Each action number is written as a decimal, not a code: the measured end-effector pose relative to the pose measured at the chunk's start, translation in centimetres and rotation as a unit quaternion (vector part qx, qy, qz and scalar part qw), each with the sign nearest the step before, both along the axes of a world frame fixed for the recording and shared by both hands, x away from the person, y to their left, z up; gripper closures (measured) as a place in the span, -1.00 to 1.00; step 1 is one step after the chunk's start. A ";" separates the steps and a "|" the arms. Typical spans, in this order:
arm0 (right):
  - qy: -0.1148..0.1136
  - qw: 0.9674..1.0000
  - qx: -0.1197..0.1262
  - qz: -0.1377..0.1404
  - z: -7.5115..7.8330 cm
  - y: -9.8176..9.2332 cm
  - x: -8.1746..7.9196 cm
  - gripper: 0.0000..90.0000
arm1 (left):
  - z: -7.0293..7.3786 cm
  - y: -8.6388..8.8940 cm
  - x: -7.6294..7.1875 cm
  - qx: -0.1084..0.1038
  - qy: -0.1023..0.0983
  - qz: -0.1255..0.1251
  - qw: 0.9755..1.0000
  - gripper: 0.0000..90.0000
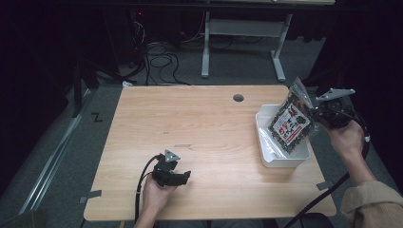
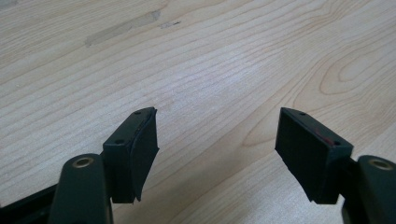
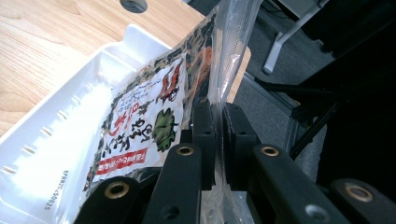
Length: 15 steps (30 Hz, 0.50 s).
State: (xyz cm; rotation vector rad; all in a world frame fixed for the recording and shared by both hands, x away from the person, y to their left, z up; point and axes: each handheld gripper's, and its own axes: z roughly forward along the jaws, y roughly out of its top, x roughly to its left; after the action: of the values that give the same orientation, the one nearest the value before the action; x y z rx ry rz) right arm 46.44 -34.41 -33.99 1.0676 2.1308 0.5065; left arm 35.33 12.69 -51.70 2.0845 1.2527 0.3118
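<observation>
The right tool (image 1: 317, 110) clenches a snack packet (image 1: 291, 124), seemingly lowered partway into the white tray (image 1: 266, 156); releasing it remains. The left tool (image 1: 183, 176) rests released on the tabletop (image 1: 199, 123).

The white tray (image 3: 56, 154) bears small print reading roughly "SFRM20-250925".

A flat, clear plastic snack packet (image 1: 291, 124) with a white, red and green printed label and dark contents is held tilted over a white rectangular plastic tray (image 1: 266, 151) near the right edge of a light wooden table. The packet's lower end dips into the tray; its clear sealed top edge points up and away. The right gripper (image 1: 314, 108) pinches the packet's clear edge (image 3: 219, 88) between its closed black jaws. The tray has low ribbed walls.
</observation>
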 end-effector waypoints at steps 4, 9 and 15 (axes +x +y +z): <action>0.005 1.000 -0.002 -0.005 -0.6 -0.3 0.2 0.92 | 0.0 0.0 0.0 0.000 0.000 0.000 1.000 -0.33; 0.003 1.000 -0.020 -0.008 -1.1 -0.3 0.3 0.93 | 0.0 -0.1 0.0 0.001 0.002 -0.001 1.000 -0.33; -0.022 0.999 -0.035 0.003 -0.7 0.5 0.3 0.93 | -0.1 0.0 0.0 0.001 0.002 0.000 1.000 -0.33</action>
State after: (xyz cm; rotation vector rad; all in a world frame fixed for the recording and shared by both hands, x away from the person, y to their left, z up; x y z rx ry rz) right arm 46.70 -33.94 -34.65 1.0029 2.0988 0.4514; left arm 35.37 12.66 -51.78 2.0874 1.2542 0.3083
